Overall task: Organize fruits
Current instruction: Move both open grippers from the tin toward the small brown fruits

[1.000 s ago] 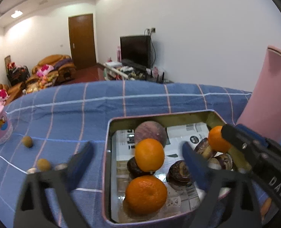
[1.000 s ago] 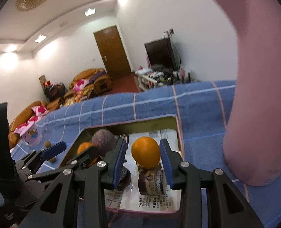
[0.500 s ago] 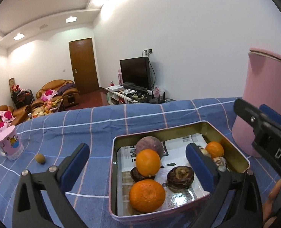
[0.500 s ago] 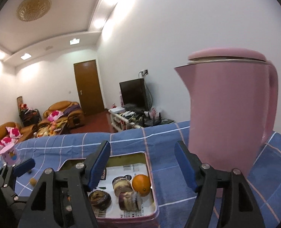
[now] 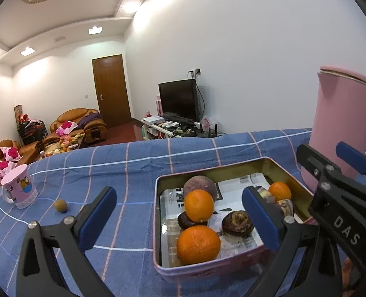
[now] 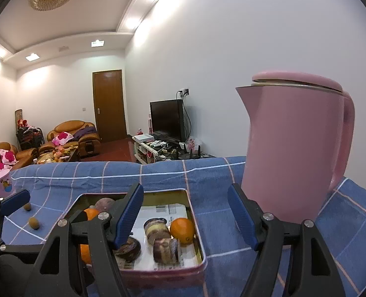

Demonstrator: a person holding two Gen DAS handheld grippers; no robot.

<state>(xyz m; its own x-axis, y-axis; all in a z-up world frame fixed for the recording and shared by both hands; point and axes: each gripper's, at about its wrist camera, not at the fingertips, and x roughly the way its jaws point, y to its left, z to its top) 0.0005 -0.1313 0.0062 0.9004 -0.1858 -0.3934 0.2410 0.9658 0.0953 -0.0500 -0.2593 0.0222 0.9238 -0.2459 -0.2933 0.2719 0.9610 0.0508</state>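
Observation:
A pink tin tray point(image 5: 232, 267) lined with newspaper sits on the blue checked cloth. It holds two oranges point(image 5: 199, 205) stacked at the left, a smaller orange point(image 6: 182, 227) at the right, a purple round fruit point(image 5: 199, 185) and several dark brown fruits point(image 5: 237, 224). My left gripper point(image 5: 178, 191) stands open in front of the tin, nothing between its pads. My right gripper point(image 6: 185, 189) is open too, hanging above the tin's right side with nothing in it. It also shows at the right of the left wrist view as the right gripper point(image 5: 331, 158).
A tall pink kettle point(image 6: 294, 148) stands close behind the tin on the right. A pink mug point(image 5: 18, 189) sits at the far left, with small brown fruits point(image 6: 34, 222) loose on the cloth near it. Sofas, a door and a TV lie beyond the table.
The right gripper let go of the small orange, which now lies in the tin, and its jaws spread wide. Both grippers drew back from the tin and tipped upward.

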